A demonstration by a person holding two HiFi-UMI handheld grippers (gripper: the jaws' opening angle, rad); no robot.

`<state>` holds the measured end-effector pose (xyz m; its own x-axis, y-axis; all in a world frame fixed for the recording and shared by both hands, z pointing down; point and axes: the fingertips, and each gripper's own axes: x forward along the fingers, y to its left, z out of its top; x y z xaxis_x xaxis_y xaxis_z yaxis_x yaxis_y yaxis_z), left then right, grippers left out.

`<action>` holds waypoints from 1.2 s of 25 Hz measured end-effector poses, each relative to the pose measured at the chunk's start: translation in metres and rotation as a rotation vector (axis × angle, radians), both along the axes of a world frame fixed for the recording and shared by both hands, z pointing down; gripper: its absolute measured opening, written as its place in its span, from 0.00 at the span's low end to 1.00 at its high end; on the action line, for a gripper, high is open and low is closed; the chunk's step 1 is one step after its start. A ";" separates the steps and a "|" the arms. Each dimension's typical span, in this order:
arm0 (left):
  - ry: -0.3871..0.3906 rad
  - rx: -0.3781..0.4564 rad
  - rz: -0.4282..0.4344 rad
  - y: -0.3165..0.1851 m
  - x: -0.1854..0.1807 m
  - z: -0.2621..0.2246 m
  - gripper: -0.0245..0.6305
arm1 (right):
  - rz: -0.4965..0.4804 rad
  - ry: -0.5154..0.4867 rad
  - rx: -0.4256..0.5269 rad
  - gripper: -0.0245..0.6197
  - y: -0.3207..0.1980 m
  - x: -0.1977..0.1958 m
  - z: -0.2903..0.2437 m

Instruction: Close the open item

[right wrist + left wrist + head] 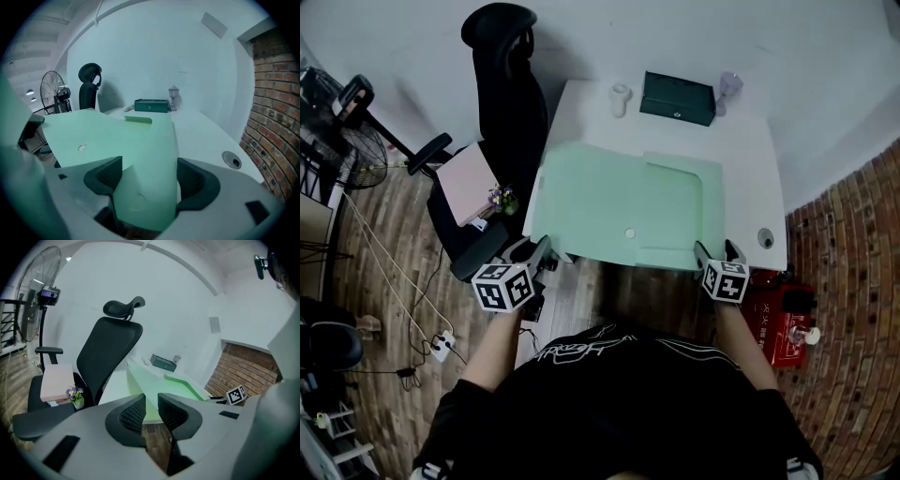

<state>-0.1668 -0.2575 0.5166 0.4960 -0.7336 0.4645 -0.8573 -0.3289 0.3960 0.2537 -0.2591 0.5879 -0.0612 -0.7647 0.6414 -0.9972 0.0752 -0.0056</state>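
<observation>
A light green folder (pixel 619 202) lies open and flat on the white table (pixel 750 159), with a small round snap (pixel 630 233) near its front edge. My left gripper (pixel 542 251) is at the folder's front left corner. In the left gripper view the jaws (pixel 151 404) stand a narrow gap apart, with the folder's (pixel 159 380) corner at their tips and floor visible between the pads. My right gripper (pixel 718 251) is at the front right corner. Its jaws (pixel 149 171) are spread wide, and the folder's (pixel 117 136) corner lies between them.
A dark green box (pixel 677 97), a white cup (pixel 621 98) and a small clear lamp (pixel 729 86) stand at the table's back. A cable grommet (pixel 766 238) is at the right front. A black office chair (pixel 502 84) with a pink book (pixel 469 183) stands left. A red box (pixel 783 323) sits on the floor.
</observation>
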 end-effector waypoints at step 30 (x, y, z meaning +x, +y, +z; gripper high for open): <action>-0.148 0.315 0.247 0.036 0.188 -0.131 0.15 | -0.213 -0.489 -0.076 0.42 0.008 0.008 -0.014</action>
<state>0.0209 -0.2217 0.3852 0.6192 -0.7187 0.3162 -0.7779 -0.6164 0.1222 0.2612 -0.2514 0.5740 -0.5155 -0.6551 0.5523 -0.8396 0.2572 -0.4785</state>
